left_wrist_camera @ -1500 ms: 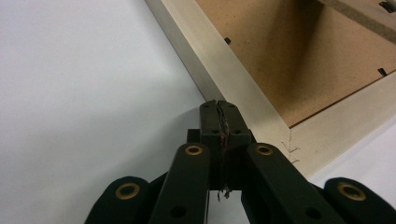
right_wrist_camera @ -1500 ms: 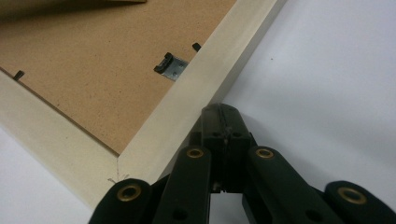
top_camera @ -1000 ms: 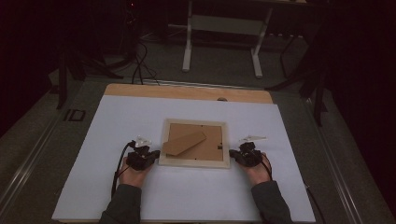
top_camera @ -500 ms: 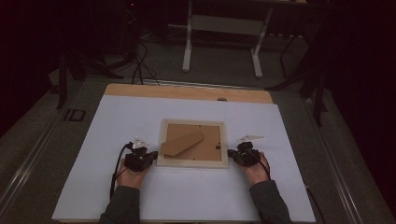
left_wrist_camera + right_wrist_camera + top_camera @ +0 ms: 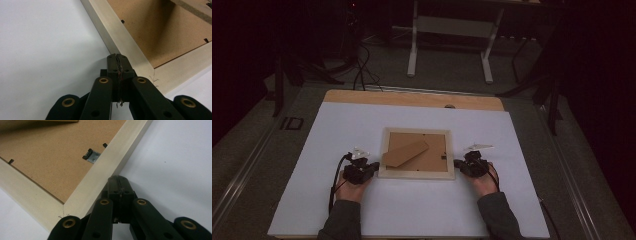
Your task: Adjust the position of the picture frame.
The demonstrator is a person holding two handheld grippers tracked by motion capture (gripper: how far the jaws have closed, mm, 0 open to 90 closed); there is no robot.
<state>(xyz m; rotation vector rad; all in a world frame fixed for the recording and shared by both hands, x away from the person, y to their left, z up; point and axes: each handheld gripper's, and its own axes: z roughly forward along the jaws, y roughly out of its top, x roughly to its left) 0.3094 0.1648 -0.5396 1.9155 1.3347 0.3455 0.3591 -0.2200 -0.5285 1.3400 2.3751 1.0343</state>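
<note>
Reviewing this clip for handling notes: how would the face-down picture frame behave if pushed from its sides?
The picture frame lies flat, so it probably slides rather than tips. Its wooden border looks stiff. The raised stand seems likelier to flex.

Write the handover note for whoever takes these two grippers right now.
Left gripper: jaws shut, empty, tips at the left edge of the pale wooden picture frame.
Right gripper: jaws shut, empty, tips at the frame's right edge.
Frame lies face down on the white table sheet, brown fibreboard backing up, cardboard easel stand slanting across it.
Done: both grippers are set flanking the frame.
Left: backing and its small metal tabs look untouched; any gripping or lifting seems yet to come.
</note>
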